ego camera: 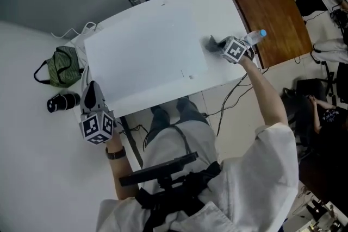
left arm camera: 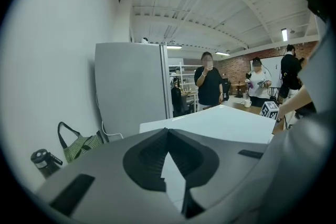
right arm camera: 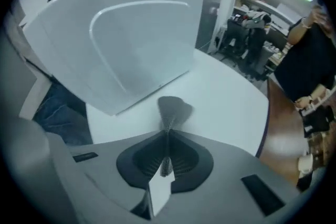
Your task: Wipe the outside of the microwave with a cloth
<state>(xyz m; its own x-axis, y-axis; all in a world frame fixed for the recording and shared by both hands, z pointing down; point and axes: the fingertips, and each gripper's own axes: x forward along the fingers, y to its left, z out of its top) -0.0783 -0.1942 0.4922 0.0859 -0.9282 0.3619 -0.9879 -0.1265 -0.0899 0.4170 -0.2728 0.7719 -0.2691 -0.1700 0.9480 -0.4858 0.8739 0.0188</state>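
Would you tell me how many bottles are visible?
2: a clear blue-capped plastic bottle beside the right gripper, and a black flask by the green bag. More may be hidden.

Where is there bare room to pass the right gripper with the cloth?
The white top is bare from the cloth in the right gripper across to its left edge. Crowded: the bottle just right of that gripper; the green bag and black flask beyond the left edge, by the left gripper.

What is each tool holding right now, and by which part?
The right tool pinches the grey cloth by a bunched fold; the rest fans out past its tips. The left tool is shut on nothing.
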